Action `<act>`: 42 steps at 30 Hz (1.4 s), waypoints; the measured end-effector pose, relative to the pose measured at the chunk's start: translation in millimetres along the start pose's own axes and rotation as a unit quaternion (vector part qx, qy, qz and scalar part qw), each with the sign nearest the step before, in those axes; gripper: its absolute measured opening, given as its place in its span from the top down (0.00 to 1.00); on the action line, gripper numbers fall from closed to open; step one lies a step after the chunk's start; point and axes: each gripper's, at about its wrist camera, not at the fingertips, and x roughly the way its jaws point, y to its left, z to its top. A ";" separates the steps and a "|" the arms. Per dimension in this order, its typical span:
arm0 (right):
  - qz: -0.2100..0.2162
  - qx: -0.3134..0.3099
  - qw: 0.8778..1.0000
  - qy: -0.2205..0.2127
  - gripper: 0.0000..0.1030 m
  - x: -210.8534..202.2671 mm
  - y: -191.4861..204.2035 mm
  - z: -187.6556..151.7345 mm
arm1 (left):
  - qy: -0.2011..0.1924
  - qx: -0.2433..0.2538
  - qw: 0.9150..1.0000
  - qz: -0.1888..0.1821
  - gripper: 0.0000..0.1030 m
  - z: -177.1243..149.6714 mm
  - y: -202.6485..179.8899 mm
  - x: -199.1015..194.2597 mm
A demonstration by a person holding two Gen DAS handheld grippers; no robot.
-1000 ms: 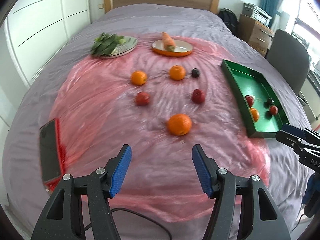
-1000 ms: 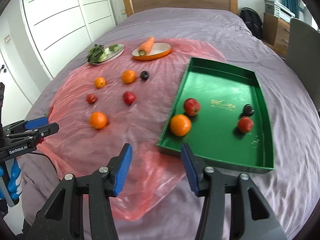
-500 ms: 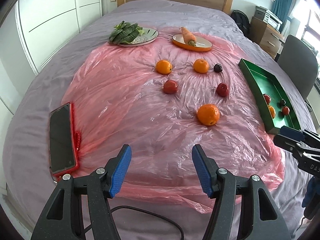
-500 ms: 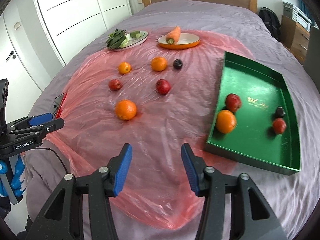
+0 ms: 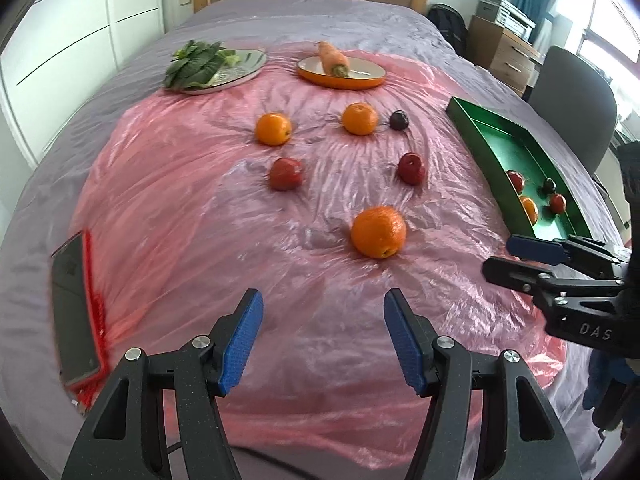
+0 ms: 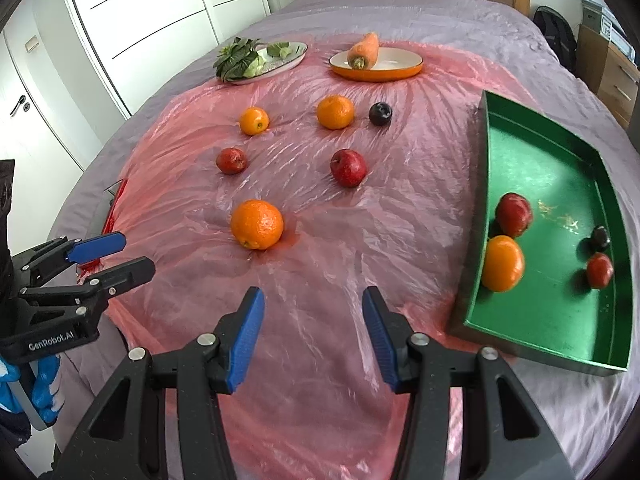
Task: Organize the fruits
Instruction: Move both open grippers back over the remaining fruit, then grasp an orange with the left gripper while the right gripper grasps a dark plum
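Left tool (image 5: 323,334) and right tool (image 6: 313,330): jaws wide, nothing between, above near edge of pink sheet (image 6: 320,240) on bed (image 5: 320,16). 6 fruits on sheet; nearest: large orange (image 6: 257,224). Green tray (image 6: 560,320), right: 4 fruits.

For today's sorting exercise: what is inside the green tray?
The tray holds an orange, two red fruits and one dark fruit. The left wrist view's near wall hides part of the orange.

A bed (image 6: 420,12) in a grey cover carries a pink plastic sheet (image 6: 320,264), a green tray (image 6: 552,320) and a phone (image 5: 74,312) at the sheet's edge.
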 end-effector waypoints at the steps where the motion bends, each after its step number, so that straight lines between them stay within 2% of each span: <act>1: 0.000 0.000 1.000 0.000 0.28 2.2 -0.9 1.5 | 0.001 0.004 1.000 -0.004 0.45 2.4 -2.6 3.1; 12: -0.002 0.008 1.000 -0.012 0.28 18.2 -18.3 30.1 | 0.004 0.031 0.999 -0.020 0.45 22.1 -24.2 31.9; 23: -0.027 -0.001 0.999 -0.040 0.28 34.3 -41.1 93.1 | 0.003 0.030 0.999 -0.024 0.45 36.3 -26.8 53.7; 32: -0.046 0.005 0.998 -0.031 0.28 73.8 -67.0 138.8 | 0.007 0.036 0.999 -0.028 0.45 40.0 -33.6 69.8; 40: -0.056 -0.023 0.998 -0.019 0.29 103.0 -67.6 159.6 | 0.016 0.028 0.999 -0.028 0.45 38.2 -30.9 84.8; 42: -0.057 -0.025 0.998 -0.016 0.34 109.0 -68.7 162.8 | 0.016 0.027 0.999 -0.028 0.45 37.8 -32.2 86.2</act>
